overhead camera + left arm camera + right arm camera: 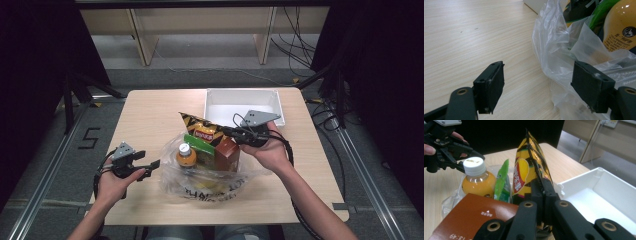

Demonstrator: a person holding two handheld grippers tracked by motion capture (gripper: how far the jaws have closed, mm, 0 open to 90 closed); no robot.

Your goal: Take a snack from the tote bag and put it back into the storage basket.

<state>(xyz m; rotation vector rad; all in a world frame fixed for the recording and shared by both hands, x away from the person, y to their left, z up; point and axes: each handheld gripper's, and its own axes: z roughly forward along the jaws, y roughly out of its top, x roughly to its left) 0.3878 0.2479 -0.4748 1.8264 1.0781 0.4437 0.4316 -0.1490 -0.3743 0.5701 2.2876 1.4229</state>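
A yellow and black chip bag point(200, 127) point(526, 167) stands tilted out of a clear plastic bag point(200, 187) point(554, 45) at the middle of the table. My right gripper point(225, 132) point(543, 195) is shut on the chip bag's edge. Inside the plastic bag are an orange drink bottle point(186, 156) point(477, 181) with a white cap, a green packet point(199, 145) point(503, 182) and a brown box point(227, 152) point(471, 217). My left gripper point(152, 167) point(537, 85) is open at the plastic bag's left side. Loose film lies by its right-hand pad.
A white tray point(210, 100) point(609, 185) sits at the table's far right, just behind my right hand. Bare wood point(150, 115) spreads to the left of the plastic bag. Beyond the table are shelf legs and cables on the floor.
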